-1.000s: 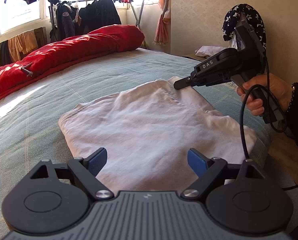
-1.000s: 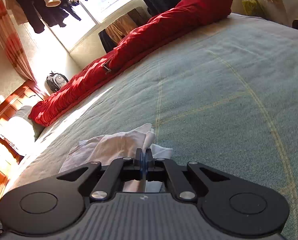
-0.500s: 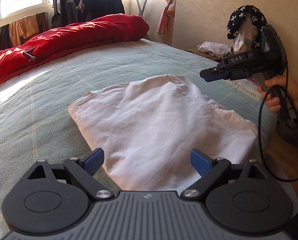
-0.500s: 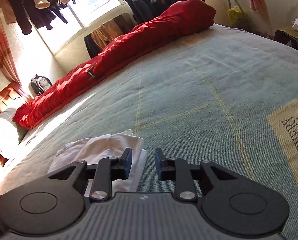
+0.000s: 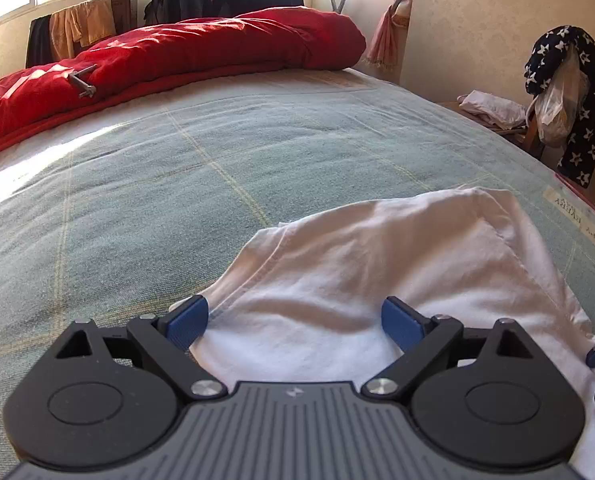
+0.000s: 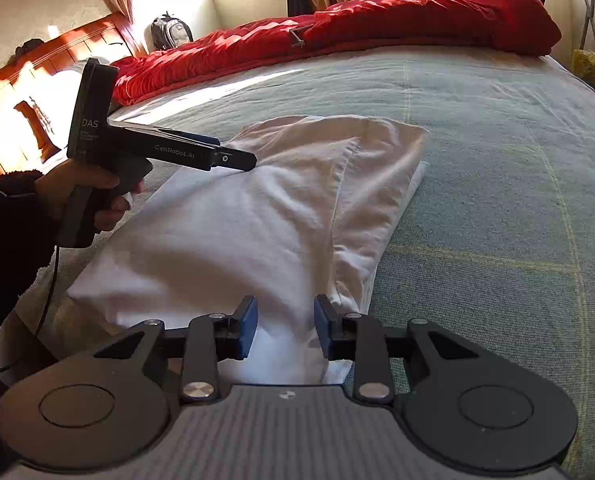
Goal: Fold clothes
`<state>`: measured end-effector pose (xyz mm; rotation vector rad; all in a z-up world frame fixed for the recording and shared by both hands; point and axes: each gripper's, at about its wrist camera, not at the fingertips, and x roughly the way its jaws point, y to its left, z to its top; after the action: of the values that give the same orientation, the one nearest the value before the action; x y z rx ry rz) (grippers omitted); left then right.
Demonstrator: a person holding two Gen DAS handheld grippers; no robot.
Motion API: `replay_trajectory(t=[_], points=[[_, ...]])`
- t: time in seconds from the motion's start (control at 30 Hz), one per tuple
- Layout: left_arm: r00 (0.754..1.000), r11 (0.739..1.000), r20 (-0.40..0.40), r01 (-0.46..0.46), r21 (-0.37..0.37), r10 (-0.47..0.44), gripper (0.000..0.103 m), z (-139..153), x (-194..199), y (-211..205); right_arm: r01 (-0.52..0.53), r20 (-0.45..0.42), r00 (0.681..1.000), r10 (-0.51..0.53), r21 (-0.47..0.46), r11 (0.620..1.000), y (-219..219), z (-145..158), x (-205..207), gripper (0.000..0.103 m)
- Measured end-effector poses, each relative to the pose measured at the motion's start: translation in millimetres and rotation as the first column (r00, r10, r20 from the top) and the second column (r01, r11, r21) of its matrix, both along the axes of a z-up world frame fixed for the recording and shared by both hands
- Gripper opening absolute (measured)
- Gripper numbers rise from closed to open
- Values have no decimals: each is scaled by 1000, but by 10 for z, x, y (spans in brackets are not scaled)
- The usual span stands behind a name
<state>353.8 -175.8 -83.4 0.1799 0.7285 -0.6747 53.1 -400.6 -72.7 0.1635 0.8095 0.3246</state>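
Both grippers dropped in low since a second ago. White shirt [image 6: 257, 216] lies partly folded on the bed [image 6: 497, 160], long axis running away from the right gripper [image 6: 285, 330], jaws apart at its near end. Left gripper [image 5: 295, 322] gapes wide over the side edge. Layers underneath are hidden.

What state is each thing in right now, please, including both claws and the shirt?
Left claw: open, low over the shirt's near edge, holding nothing.
Right claw: open, over the shirt's near end, holding nothing.
White shirt: folded, lying flat on the bed, slightly wrinkled.
Red quilt: bunched along the bed's far side.
Blanket: spread over the bed.
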Motion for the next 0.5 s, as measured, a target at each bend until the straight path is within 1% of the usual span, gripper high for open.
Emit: replay_trajectory(t=[0.07,0.1,0.17,0.2,0.23,0.37,0.5], points=[[1000,999,-14,-18,-27,18,93,20,21,92,-4,-2,1000,4,-20,1000,2,20,-82,35],[999,999,-1,-35,-2,35,92,77,-11,99,-4,2,1000,4,-29,1000,15,46,-105,35],[1000,1000,23,-19,7,19,92,193,-125,138,-6,20,1000,7,-42,999,63,110,-122,36],[999,1000,37,7,-4,-7,93,249,-211,170,-9,34,999,11,-46,999,96,144,-111,37],[998,999,52,31,-9,-30,93,301,-299,193,-17,54,998,19,-45,999,136,173,-66,37],[989,997,131,58,44,-63,93,444,-682,269,-25,104,994,33,-73,997,393,236,167,41],[988,995,141,55,83,-66,93,447,-972,392,-28,145,988,44,-108,994,671,276,405,46]])
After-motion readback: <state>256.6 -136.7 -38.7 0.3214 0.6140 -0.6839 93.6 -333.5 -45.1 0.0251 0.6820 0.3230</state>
